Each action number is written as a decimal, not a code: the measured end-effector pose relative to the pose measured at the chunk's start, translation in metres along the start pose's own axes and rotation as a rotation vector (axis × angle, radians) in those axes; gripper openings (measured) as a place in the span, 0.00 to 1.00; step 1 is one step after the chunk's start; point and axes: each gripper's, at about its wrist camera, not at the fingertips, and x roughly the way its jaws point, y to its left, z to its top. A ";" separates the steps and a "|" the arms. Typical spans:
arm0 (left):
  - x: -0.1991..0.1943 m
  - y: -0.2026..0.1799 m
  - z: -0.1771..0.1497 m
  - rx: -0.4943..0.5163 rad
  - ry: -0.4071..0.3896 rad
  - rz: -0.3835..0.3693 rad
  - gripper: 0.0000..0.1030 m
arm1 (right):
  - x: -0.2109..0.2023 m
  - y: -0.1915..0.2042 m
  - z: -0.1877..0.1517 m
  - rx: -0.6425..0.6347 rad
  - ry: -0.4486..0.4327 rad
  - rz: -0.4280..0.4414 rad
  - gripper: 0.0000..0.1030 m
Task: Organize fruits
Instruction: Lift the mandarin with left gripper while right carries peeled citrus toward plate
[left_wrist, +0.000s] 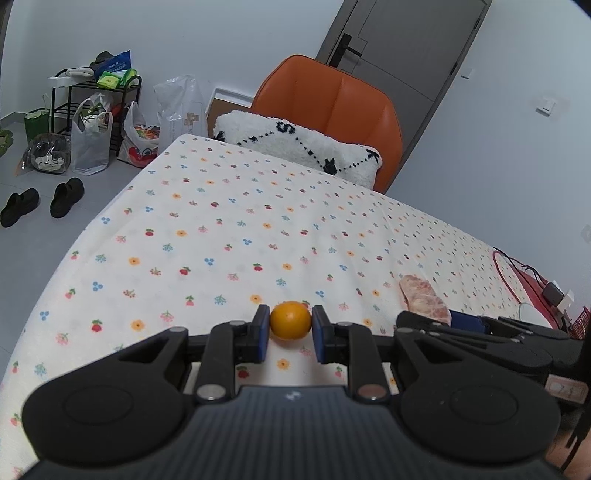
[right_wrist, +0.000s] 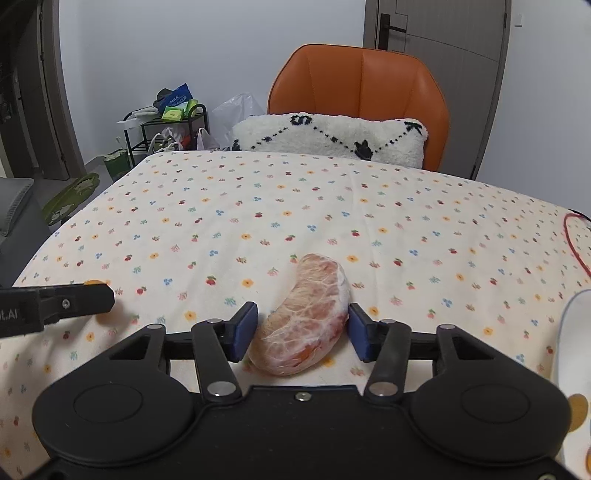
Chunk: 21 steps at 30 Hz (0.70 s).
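A: What has the left gripper (left_wrist: 290, 334) got?
B: Clamped on a small orange (left_wrist: 290, 319), low over the tablecloth (left_wrist: 221, 229).
A: And the right gripper (right_wrist: 301, 328)?
B: Part-open around a peeled pomelo wedge (right_wrist: 304, 314) lying on the cloth; whether the pads touch it I cannot tell. Chair (right_wrist: 360, 85) beyond.

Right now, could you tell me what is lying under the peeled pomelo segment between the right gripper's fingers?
The pomelo segment rests directly on the floral tablecloth. Nothing else shows beneath it, though the cloth right under the fruit is covered from view.
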 end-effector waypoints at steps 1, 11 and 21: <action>0.000 -0.001 0.000 0.001 0.000 -0.002 0.21 | -0.002 -0.002 -0.002 0.003 -0.001 0.001 0.48; -0.008 -0.019 -0.003 0.024 -0.013 -0.027 0.21 | -0.027 -0.026 -0.007 0.095 -0.004 0.070 0.24; -0.010 -0.025 -0.009 0.033 -0.008 -0.036 0.21 | -0.027 -0.030 -0.009 0.128 0.014 0.045 0.43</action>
